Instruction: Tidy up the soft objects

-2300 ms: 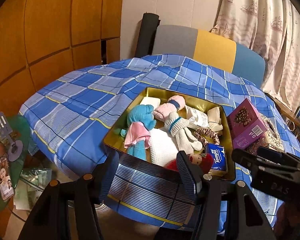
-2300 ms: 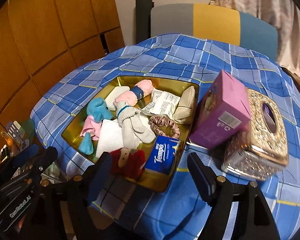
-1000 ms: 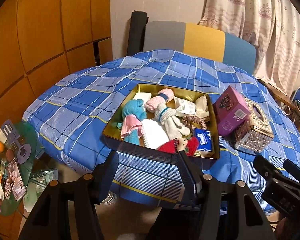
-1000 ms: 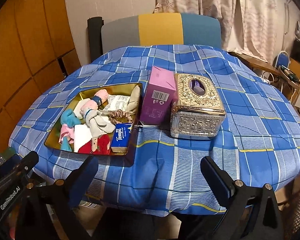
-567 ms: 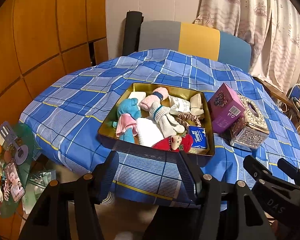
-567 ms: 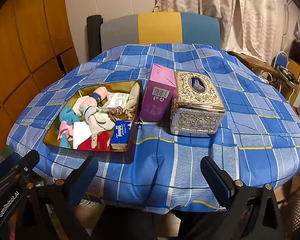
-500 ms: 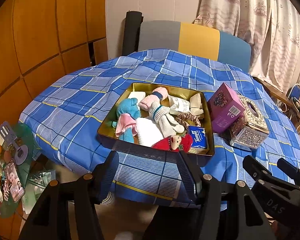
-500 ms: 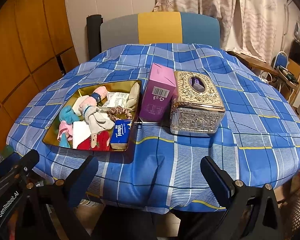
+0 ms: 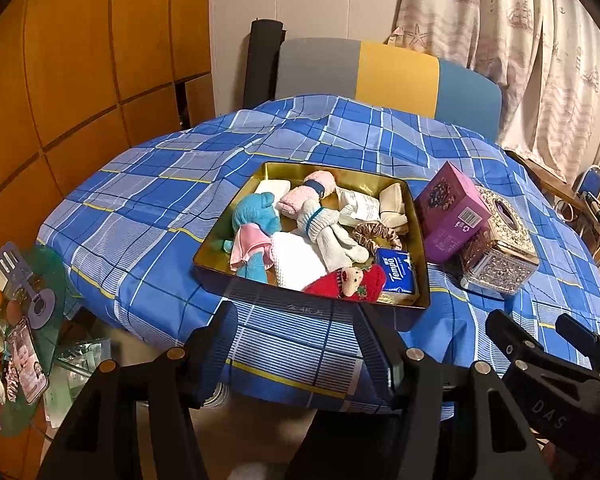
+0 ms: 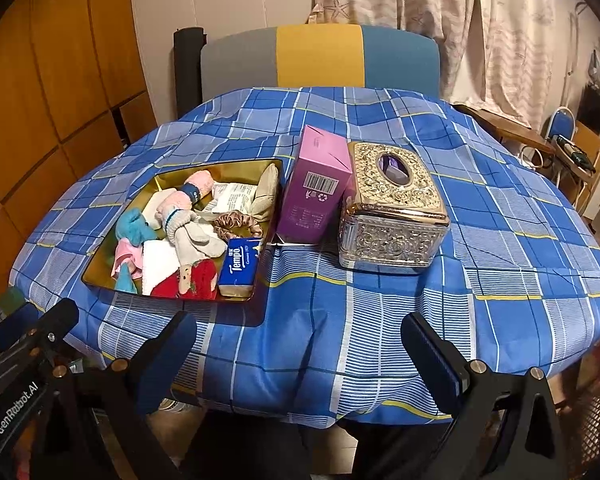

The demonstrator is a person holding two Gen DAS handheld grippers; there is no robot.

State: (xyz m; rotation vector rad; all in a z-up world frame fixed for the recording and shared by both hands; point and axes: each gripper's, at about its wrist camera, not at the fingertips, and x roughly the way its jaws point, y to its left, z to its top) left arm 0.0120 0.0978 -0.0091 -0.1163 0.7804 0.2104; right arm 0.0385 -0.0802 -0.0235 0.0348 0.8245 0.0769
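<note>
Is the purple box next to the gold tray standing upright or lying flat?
Upright but tilted: the purple box stands on end between the gold tray and the ornate tissue box, leaning toward the latter.

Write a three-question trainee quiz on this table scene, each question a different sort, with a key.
1. True or false: the blue Tempo tissue pack lies inside the gold tray.
2. Multiple choice: what stands directly between the tray and the ornate metal tissue box?
A. a folded white cloth
B. a purple carton
C. a red plush toy
3. Fill in: the left gripper and the right gripper both hang off the near table edge with jaws ____ and nothing between them.

Key:
1. True; it sits in the tray's near corner on the carton's side.
2. B, the purple carton.
3. Open.
</note>
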